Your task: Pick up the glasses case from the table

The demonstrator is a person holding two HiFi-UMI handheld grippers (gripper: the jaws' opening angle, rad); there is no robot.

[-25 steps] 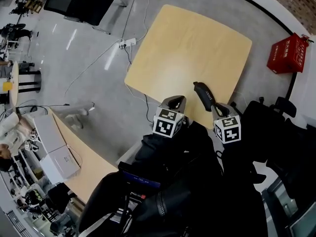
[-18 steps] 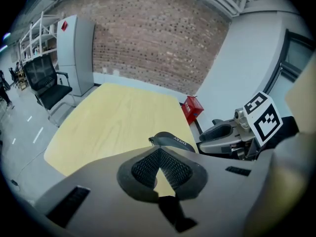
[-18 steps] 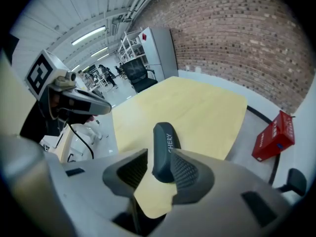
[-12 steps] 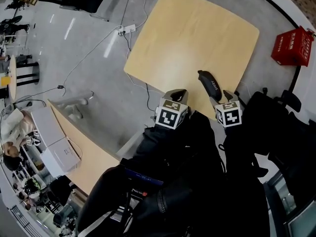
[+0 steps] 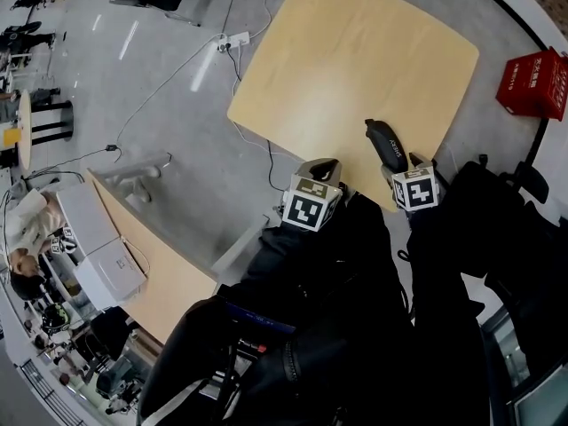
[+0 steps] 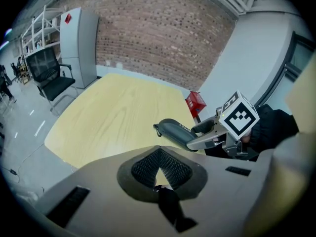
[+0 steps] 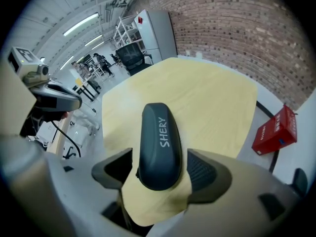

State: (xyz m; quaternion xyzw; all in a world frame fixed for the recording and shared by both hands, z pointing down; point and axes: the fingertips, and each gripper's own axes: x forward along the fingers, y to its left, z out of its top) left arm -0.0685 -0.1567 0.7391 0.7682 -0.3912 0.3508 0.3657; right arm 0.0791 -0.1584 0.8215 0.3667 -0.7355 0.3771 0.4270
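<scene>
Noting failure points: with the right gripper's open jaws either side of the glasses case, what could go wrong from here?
On the right gripper the jaws have just been opening and straddle the near end of the glasses case, not pressing it. Gripped only at that end, the long case may tip on lifting. Its rounded shell could slip from the pads. It lies near the table edge; a nudge might knock it off.

The glasses case (image 7: 159, 147) is coloured dark grey with white lettering; the bench (image 5: 346, 69) is grained pale yellow; the box (image 5: 538, 82) is red.
</scene>
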